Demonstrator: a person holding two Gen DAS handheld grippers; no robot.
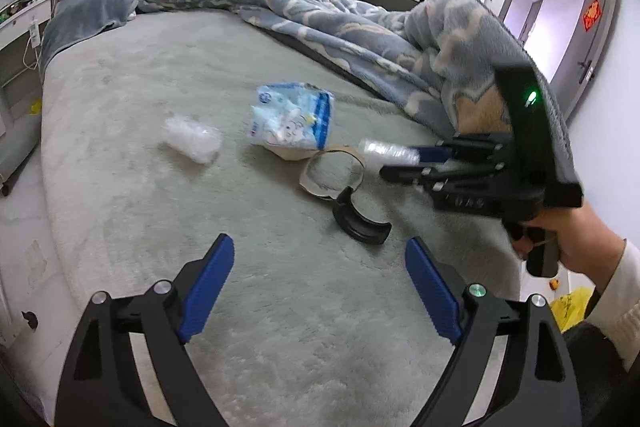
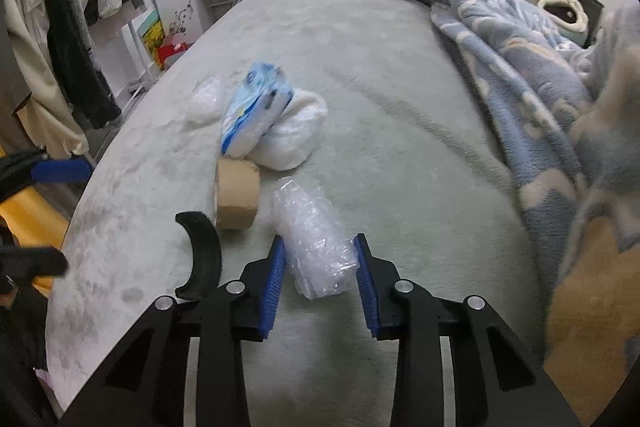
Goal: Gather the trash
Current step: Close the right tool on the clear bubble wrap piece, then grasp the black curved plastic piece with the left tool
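Right hand-held gripper (image 2: 320,283) angled down, clamping plastic wrap (image 2: 316,247)

Pale grey-green bed (image 2: 380,67); blue blanket (image 2: 500,39) with cream cloud pattern; brown cardboard tape roll (image 2: 237,201); blue-and-white tissue pack (image 2: 252,107).

The left claw (image 1: 320,283) sits low in the middle of the left wrist view. Its two blue pads (image 1: 208,287) stand far apart with nothing between them. It tips downward.

The right claw (image 2: 320,283) is low in the middle of the right wrist view, also tipping down. Its blue pads (image 2: 276,287) are close together and squeeze a clear crinkly plastic piece (image 2: 316,247) from both sides.

At the right edge of the left wrist view, a hand (image 1: 572,239) in a white sleeve (image 1: 616,291) grips the right claw's handle.
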